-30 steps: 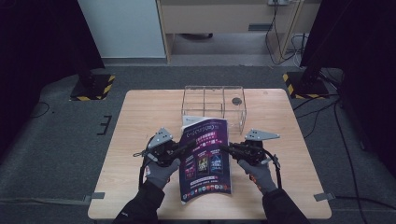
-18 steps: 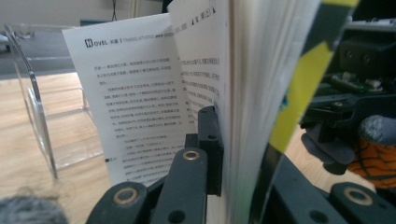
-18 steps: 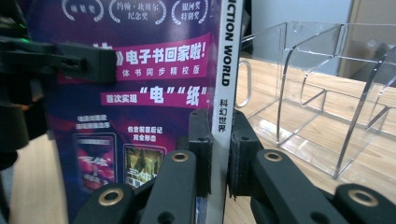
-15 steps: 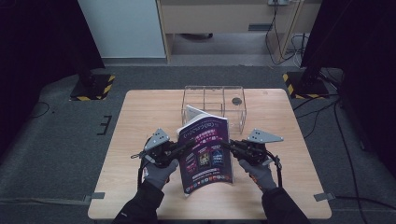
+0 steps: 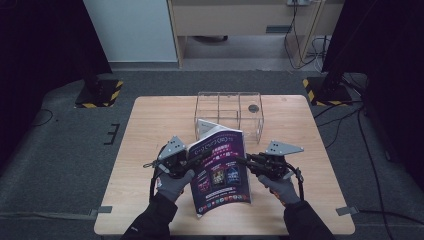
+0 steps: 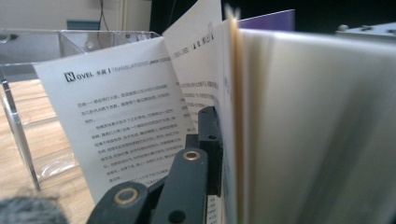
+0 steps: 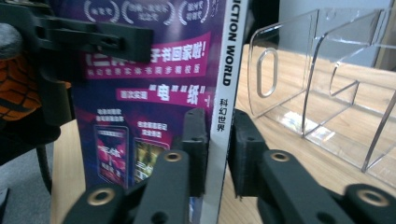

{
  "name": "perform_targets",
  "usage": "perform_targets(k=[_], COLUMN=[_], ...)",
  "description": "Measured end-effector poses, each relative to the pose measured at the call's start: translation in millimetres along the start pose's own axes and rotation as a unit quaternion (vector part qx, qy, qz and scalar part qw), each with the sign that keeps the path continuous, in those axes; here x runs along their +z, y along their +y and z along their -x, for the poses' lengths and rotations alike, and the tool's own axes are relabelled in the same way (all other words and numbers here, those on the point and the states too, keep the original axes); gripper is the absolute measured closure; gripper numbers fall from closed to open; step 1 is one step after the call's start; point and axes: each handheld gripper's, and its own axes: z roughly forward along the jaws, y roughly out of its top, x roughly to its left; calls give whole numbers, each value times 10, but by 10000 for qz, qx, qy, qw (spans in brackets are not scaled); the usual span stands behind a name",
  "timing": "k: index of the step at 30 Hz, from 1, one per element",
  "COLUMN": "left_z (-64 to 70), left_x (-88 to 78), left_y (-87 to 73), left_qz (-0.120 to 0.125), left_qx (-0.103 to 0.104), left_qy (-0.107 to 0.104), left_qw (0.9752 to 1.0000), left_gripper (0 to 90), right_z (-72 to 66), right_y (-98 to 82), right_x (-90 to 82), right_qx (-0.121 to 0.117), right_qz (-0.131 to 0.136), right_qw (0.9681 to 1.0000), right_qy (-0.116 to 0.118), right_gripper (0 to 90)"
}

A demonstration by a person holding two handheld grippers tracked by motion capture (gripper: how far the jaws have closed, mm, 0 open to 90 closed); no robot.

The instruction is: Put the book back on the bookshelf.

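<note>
While my left tool (image 5: 192, 161) is clenched on the pages near the magazine's (image 5: 220, 167) left edge, my right tool (image 5: 245, 161) straddles its spine, and I read that grip as loosening: its jaws have just been opening, and in the right gripper view (image 7: 217, 154) one pad lies against the purple cover while the other stands just off the far side of the white spine strip, so the spine sits between the jaws without being squeezed. In the left gripper view the left tool (image 6: 210, 140) has its jaws pressed together on the paper, with a loose printed page fanning away to the left and the thick block of pages rising on the right. The magazine (image 7: 154, 93) stands tilted between my two gloved hands, lower edge on the table (image 5: 150, 130), purple cover towards me, at the middle of the near half. Just beyond it, touching or nearly touching its top edge, sits a clear plastic organiser (image 5: 230, 107) with several compartments; a small dark round thing (image 5: 253, 107) lies in its far right compartment.
</note>
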Motion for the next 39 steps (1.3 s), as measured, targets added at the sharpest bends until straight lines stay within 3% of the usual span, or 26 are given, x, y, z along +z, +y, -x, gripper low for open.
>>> perform_targets(k=[6,10,12,17,18,19,20,22,23,25,29,32,33,39], left_z=[19,33,47,57,53,45,35,11,5,2,-3,-10,-25,-121], left_x=[0,-8,-9,-14,-17,-22,-25,-24,-15,-14,-20,-26,-35,-34], left_y=[-9,-9,-6,0,-1,-3,-8,-16,-14,-10,0,24,34,-53], left_qz=[-29,-29,-34,-47,-52,-68,-73,-68,-80,-77,-57,32,109,174], left_qx=[112,181,222,284,278,277,252,173,106,49,15,1,-12,-132], left_qy=[-34,-63,-97,-126,-128,-114,-100,-108,-91,-69,26,162,302,554], left_qw=[9999,9998,9997,9995,9995,9995,9996,9998,9999,9999,10000,9999,9995,9982], left_gripper=[866,867,867,866,866,866,866,865,864,858,839,836,822,625], right_z=[27,54,74,69,58,58,78,85,71,54,47,31,4,-28], right_y=[-49,-57,-61,-63,-63,-63,-49,-40,-23,-2,1,15,37,40], right_x=[67,117,180,285,309,309,290,273,241,212,177,161,149,93], right_qx=[42,150,257,333,297,297,428,495,506,501,483,356,216,-33], right_qz=[-139,-184,-220,-344,-397,-397,-437,-439,-427,-431,-297,-115,13,127], right_qw=[9999,9997,9994,9988,9988,9988,9981,9977,9976,9975,9980,9991,9997,9997], right_qy=[-67,9,59,112,59,59,119,163,200,251,271,198,115,205], right_gripper=[609,561,484,445,514,514,628,672,763,801,823,827,827,828])
